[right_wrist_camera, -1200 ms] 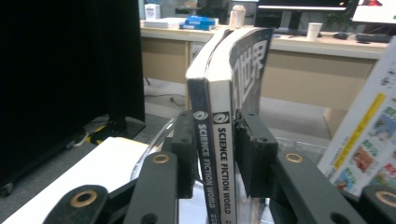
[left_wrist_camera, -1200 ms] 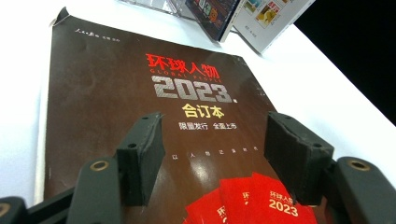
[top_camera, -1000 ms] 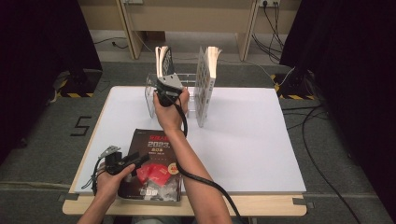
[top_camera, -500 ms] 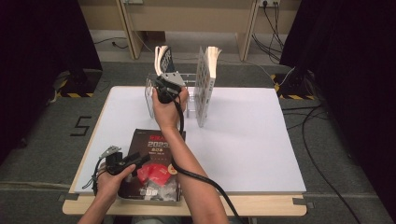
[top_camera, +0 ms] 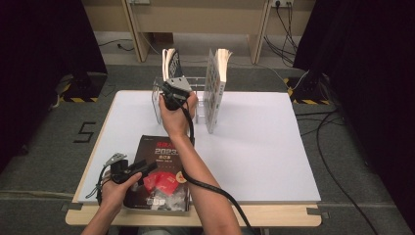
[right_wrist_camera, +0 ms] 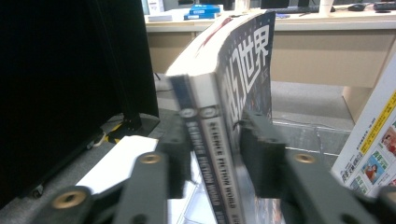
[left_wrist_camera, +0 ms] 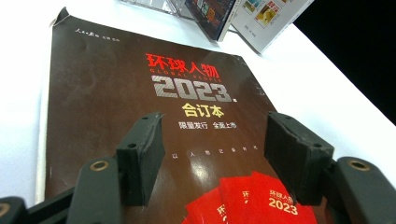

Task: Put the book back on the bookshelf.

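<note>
The right gripper (right_wrist_camera: 210, 154) clamps 2 upright dark-blue magazines (right_wrist_camera: 224, 116) standing in the clear acrylic rack (top_camera: 157, 98). The left gripper (left_wrist_camera: 215, 154), jaws apart, hovers over the dark-brown 2023 magazine (left_wrist_camera: 116, 93) lying flat on the white table (top_camera: 254, 147).

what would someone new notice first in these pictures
Most striking is the right gripper, its jaws closed on two upright magazines at the clear rack on the far side of the white table. Near the front edge a dark 2023 magazine lies flat, with the left gripper open just above its cover.
</note>
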The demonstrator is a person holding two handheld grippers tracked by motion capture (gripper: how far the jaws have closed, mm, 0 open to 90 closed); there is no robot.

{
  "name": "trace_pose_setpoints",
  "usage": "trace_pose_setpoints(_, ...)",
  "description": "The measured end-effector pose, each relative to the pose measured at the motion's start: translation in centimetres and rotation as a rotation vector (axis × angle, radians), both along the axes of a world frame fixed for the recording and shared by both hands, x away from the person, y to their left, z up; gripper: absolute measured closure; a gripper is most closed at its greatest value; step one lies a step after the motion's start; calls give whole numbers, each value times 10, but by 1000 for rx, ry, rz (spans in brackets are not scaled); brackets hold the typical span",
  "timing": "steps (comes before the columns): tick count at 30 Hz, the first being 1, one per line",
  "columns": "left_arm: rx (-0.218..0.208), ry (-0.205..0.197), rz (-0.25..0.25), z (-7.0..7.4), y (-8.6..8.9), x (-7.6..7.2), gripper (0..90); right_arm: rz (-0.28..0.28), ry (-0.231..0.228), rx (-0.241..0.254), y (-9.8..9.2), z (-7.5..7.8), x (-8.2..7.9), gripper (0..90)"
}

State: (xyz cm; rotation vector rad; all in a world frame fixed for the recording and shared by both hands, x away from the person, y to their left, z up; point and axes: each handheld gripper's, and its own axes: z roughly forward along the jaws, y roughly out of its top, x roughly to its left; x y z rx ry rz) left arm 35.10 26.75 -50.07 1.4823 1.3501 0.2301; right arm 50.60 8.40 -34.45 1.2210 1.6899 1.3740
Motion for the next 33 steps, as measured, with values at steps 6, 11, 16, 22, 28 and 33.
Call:
trace_pose_setpoints(6, -1, 0, 0, 0, 0, 0, 367, -62, -8, -82, -4, 6, -2, 750)
trace_pose_setpoints(11, -1, 0, -1, 0, 1, 0, 368, -91, -11, -93, -18, 9, -1, 764)
trace_pose_setpoints(16, 4, 2, -6, -2, 1, 1, 368, -120, -41, -94, -33, 10, -1, 766)
trace_pose_setpoints(22, 1, 4, -8, -2, -1, 1, 368, -140, -48, -64, -46, 16, 1, 767)
trace_pose_setpoints(28, 0, 2, -5, -2, 1, 0, 368, -179, -70, -57, -49, 16, -2, 766)
trace_pose_setpoints(33, -1, 2, -4, -1, 1, 0, 368, -196, -73, -58, -49, 13, -6, 764)
